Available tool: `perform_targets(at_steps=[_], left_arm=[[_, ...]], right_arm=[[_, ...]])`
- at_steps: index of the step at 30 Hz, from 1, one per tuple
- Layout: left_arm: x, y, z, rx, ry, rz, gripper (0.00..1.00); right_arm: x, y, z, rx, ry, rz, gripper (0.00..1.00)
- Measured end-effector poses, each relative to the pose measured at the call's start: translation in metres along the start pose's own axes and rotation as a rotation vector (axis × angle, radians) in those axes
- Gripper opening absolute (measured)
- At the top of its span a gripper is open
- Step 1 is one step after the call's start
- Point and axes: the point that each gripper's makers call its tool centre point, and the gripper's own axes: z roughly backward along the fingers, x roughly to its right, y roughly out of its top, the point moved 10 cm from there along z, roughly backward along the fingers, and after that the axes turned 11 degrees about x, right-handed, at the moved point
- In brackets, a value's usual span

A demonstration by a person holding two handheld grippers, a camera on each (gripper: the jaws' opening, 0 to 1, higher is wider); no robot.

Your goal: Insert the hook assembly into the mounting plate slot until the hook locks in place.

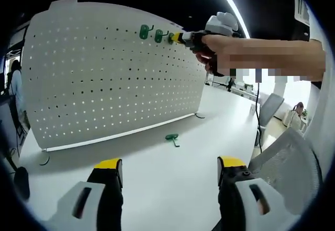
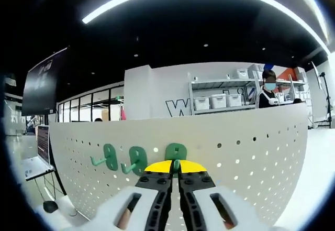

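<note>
White perforated steel makes up the pegboard (image 1: 112,76) that stands upright on a pale table (image 1: 172,173), and everything else sits in relation to it. Near the board's top edge, two green hooks (image 1: 145,31) (image 1: 159,35) already hang side by side, and just beside them the right gripper (image 1: 179,37) presses a third green hook (image 1: 171,37) against the panel; a person's forearm reaches in behind that tool. In the right gripper view the same gripper (image 2: 176,176) has its yellow-tipped jaws drawn almost together, pinching the stem of the third hook (image 2: 176,154), whose rounded green plate lies flat on the pegboard (image 2: 251,147), with the two mounted hooks (image 2: 137,159) (image 2: 107,157) a little way along the same row of holes. Whether the hook has locked into the holes cannot be told. In front of the board's foot, on the table, a spare green hook (image 1: 171,138) lies loose. The left gripper (image 1: 170,171) hangs well back from the pegboard, low over the table, its jaws spread wide with nothing between them. Beyond the board's top edge, a person (image 2: 269,92) stands in front of shelving stacked with white bins (image 2: 217,101).
</note>
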Motion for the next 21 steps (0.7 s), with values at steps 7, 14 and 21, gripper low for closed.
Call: perform_targets(at_steps=[7,14,21], left_arm=[[-0.0002,-0.0005,0.0004,-0.001,0.002,0.002,0.75],[-0.0012,-0.0014,0.0007,-0.001,0.009,0.004,0.75],[-0.0032,-0.0015,0.0022,0.006,0.020,0.013,0.75]], right_arm=[[0.0029,0.0011,-0.0009,-0.004,0.030,0.087,0.00],[0.0026,-0.0006,0.0000,0.011,0.039,0.126,0.00],[0.0024,-0.0012,0.0043,0.031,0.031,0.103,0.00]])
